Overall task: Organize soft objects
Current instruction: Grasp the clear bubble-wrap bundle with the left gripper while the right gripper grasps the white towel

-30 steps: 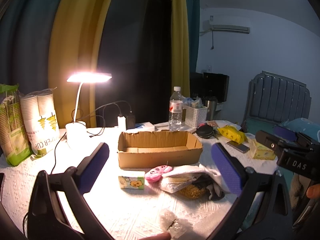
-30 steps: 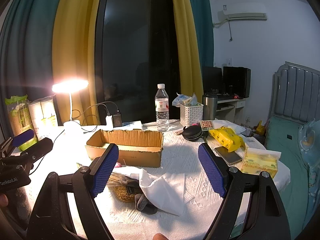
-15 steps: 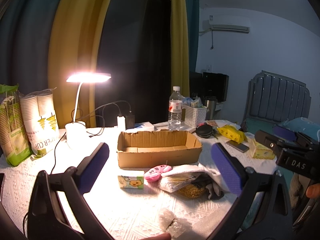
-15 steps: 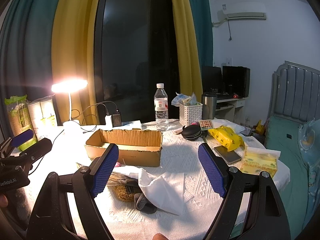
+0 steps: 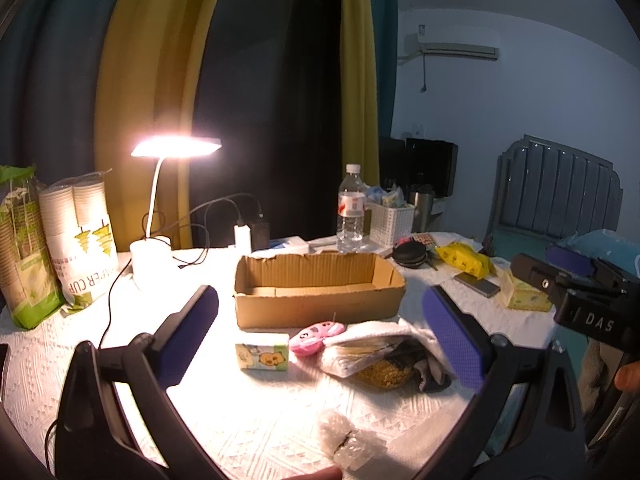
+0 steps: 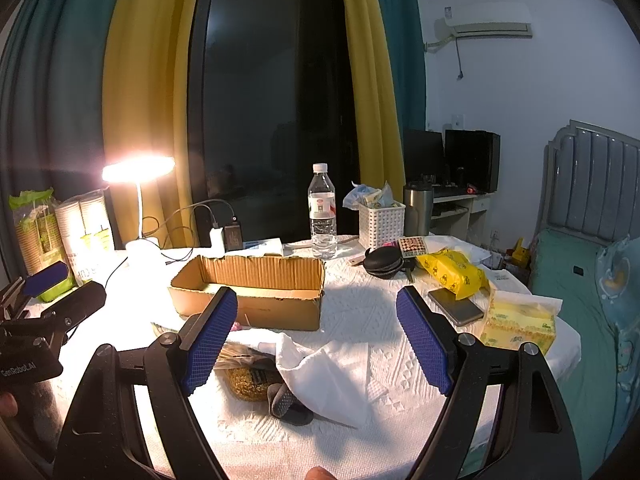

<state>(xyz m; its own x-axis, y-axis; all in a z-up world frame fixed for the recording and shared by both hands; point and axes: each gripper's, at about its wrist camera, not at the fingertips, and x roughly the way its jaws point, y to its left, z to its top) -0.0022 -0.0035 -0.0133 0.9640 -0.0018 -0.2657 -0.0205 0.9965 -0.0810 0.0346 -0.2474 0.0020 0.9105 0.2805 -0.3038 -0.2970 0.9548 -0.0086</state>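
The left gripper (image 5: 320, 334) was held with its fingers spread wide and nothing between them, above the near edge of the table (image 5: 248, 432). The right gripper (image 6: 316, 336) was likewise spread wide and empty. A cardboard box (image 5: 318, 288) with nothing visible inside was seen toward the middle of the table. Just in front of it, a pink plush toy (image 5: 317, 336) lay beside a small printed tissue pack (image 5: 263, 356). To the right of the toy a heap was noted: a white cloth (image 6: 320, 364) draped over a yellow scrubber (image 6: 250, 382) and a grey sock (image 6: 286, 402), all touching. A clear crumpled plastic bag (image 5: 352, 440) lay at the near edge. A lit desk lamp (image 5: 154, 248) stood near the far left edge, a water bottle (image 6: 322, 212) behind the box. The contents under the cloth could not be fully resolved.
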